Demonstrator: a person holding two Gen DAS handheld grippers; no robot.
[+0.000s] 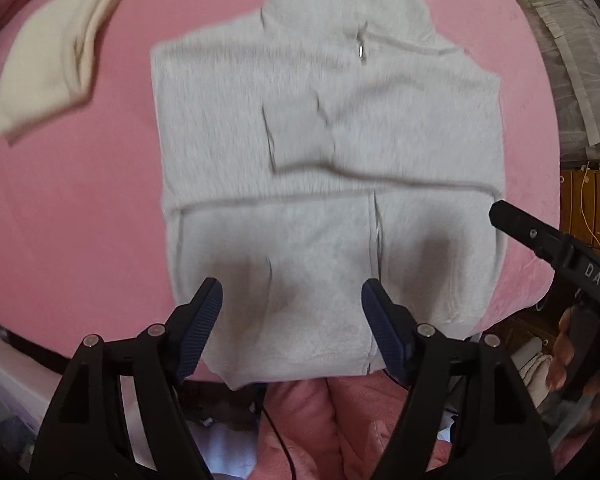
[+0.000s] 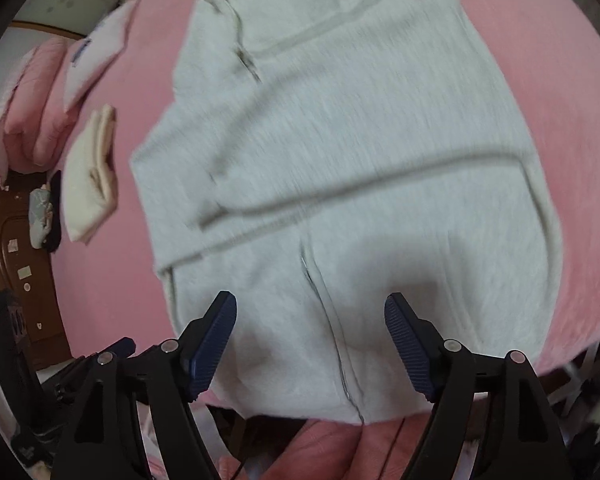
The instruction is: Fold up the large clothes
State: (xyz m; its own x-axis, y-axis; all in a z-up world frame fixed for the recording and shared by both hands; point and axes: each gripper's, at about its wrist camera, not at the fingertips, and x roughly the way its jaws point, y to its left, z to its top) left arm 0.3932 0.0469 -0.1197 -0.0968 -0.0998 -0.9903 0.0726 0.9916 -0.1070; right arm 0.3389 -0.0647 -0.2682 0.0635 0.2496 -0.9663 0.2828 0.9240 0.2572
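A light grey zip hoodie [image 1: 324,152] lies flat on the pink bed, sleeves folded across its chest and hood at the far end. The right wrist view shows the same hoodie [image 2: 340,184] with its hem nearest me. My left gripper [image 1: 292,296] hangs open above the hem with nothing between its blue pads [image 1: 204,320]. My right gripper [image 2: 310,312] also stands open above the hem, empty, its blue pads [image 2: 404,340] well apart. The right gripper's black body shows at the right edge of the left wrist view, held by a hand.
A folded cream garment [image 1: 56,56] lies on the pink bed sheet [image 1: 68,208] left of the hoodie; it also shows as cream garment [image 2: 90,176]. Pink pillows [image 2: 28,116] and a white pillow [image 2: 96,52] sit far left. A dark wooden bed frame [image 2: 20,264] edges the bed.
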